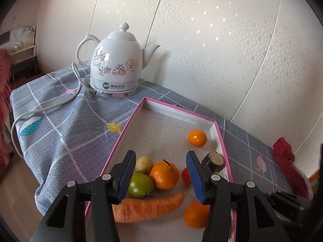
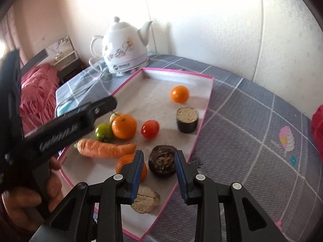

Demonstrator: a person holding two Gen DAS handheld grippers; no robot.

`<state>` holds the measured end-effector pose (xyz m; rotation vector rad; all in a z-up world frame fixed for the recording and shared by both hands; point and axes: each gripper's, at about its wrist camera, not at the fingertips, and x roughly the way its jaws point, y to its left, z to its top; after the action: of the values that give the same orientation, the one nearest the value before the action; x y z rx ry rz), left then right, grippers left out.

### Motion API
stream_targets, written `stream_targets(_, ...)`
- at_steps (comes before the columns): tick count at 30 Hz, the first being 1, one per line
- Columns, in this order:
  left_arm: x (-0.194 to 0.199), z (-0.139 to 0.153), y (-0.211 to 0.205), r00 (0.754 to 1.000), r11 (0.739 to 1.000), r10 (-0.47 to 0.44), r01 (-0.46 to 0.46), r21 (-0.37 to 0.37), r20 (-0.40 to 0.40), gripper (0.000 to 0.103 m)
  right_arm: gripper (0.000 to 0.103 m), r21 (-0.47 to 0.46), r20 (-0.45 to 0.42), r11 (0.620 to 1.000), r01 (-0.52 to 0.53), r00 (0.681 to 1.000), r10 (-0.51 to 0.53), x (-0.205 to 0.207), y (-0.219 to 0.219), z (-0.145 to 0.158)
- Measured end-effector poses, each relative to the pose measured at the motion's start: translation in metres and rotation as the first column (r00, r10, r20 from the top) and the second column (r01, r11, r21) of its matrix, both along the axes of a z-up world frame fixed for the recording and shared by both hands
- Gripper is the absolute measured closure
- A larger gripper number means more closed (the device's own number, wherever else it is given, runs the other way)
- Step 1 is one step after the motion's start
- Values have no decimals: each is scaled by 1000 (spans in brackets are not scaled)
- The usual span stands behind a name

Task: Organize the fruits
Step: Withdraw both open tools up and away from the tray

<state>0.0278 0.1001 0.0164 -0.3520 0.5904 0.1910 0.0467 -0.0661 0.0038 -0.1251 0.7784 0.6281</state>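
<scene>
- Only the right wrist view shows a dark, round cut eggplant piece [image 2: 162, 163] and a pale cut piece [image 2: 145, 200] near the tray's near edge.
- The right gripper [image 2: 158, 173] hangs over the eggplant piece, blue ribbed pads narrow and apart from it.
- The left gripper [image 1: 161, 176] stands open and empty above a stemmed orange [image 1: 164, 175], green tomato [image 1: 140, 185] and carrot [image 1: 148, 207].
- The pink-rimmed cardboard tray [image 1: 129, 124] lies on a grey checked tablecloth [image 1: 66, 121]; a white ceramic kettle [image 1: 115, 64] stands beyond the tray's far corner.

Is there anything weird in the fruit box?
Yes. A carrot and a potato lie among the oranges in the pink-edged box, and they are vegetables. A cut eggplant piece stands on end, and a split pale chunk lies near the front.
</scene>
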Motion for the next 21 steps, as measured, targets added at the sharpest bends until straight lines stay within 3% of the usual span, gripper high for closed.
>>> stream_targets(10,-36,3,-16,1000,998,-17,16,56,15,41,70,8,52,983,183,982,-183,-2,-28,9)
stream_targets(13,-49,4,-19,1000,996,-22,20,84,23,30,69,23,56,971,236,970,-237,-5,-34,10)
stream_targets(21,-68,7,-26,998,989,-30,23,144,48,18,69,4,90,968,252,964,-251,-32,-24,6)
